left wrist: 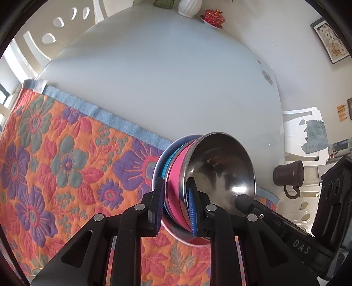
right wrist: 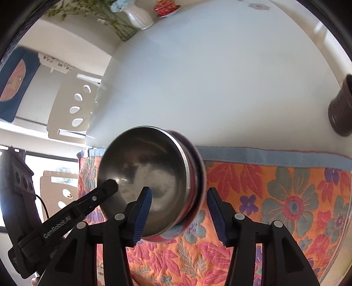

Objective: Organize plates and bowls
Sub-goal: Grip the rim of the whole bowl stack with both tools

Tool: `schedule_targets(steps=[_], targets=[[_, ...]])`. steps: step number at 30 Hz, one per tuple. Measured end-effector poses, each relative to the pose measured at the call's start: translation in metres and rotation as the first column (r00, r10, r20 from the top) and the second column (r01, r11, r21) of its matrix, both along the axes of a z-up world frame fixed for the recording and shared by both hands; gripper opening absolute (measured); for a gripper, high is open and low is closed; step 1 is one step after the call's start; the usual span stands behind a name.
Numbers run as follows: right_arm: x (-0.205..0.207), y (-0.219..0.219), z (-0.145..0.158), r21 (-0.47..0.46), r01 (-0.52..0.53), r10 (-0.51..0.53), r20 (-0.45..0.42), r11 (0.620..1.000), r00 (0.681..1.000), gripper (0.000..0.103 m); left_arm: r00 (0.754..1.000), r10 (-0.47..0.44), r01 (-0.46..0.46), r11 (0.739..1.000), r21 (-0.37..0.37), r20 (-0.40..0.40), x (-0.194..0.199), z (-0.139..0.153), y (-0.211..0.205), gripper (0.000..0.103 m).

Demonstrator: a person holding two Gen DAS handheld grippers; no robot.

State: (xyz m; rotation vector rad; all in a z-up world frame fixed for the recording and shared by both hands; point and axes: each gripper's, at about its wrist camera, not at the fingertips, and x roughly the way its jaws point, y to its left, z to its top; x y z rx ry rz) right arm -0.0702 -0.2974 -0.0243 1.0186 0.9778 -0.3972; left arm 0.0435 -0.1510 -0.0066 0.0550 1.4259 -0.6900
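From the left wrist camera we see our left gripper (left wrist: 176,204) clamped on the stack of bowls (left wrist: 198,176). One blue pad (left wrist: 191,211) sits inside the top steel bowl (left wrist: 222,171), the other presses the outside of the stack, so the rims are pinched between them. The stack is tipped on its side, its mouth facing three o'clock. Behind the steel bowl with its pink band (left wrist: 178,184) we make out a blue bowl edge and a pale outer one. The stack sits at about five o'clock in this view, at the edge of the floral quilted mat (left wrist: 55,165), where the mat's blue border meets the bare white table (left wrist: 165,77). One finger of our right gripper (left wrist: 246,201) reaches into the steel bowl from four o'clock. A dark mug (left wrist: 288,173) stands at three o'clock; a white vase (left wrist: 189,7) and a red lidded cup on a saucer (left wrist: 213,17) stand at twelve o'clock.

From the right wrist camera, our right gripper (right wrist: 179,211) is released: its blue pads (right wrist: 216,217) stand apart on either side of the stack's rim (right wrist: 189,176), and neither presses on it. The steel bowl (right wrist: 143,176) fills the centre, its mouth facing nine o'clock. The left gripper's finger (right wrist: 107,187) pokes into it from eight o'clock. The mat (right wrist: 275,209) spreads toward four o'clock, and the mug (right wrist: 342,110) is at three o'clock.
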Motion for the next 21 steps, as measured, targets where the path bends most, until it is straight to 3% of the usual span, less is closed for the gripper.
schedule_targets(steps=[2, 4, 11, 21], targets=[[-0.003, -0.003, -0.002, 0.008, 0.011, -0.011, 0.003, 1.0, 1.0, 0.051, 1.0, -0.002, 0.002, 1.0, 0.016, -0.018, 0.001, -0.003, -0.001, 0.031], [-0.004, -0.005, -0.006, 0.014, 0.021, -0.021, -0.001, 1.0, 1.0, 0.055, 0.999, 0.001, 0.0, 0.999, 0.034, -0.032, 0.003, -0.008, -0.002, 0.031], [-0.006, -0.013, -0.023, 0.091, 0.054, -0.058, 0.033, 0.994, 0.998, 0.055, 0.998, -0.004, 0.006, 0.999, 0.038, -0.061, 0.005, -0.018, -0.002, 0.034], [0.009, -0.014, -0.051, 0.126, 0.074, -0.08, 0.038, 0.989, 0.996, 0.055, 0.997, -0.028, 0.031, 0.999, 0.041, -0.07, 0.008, -0.04, -0.014, 0.036]])
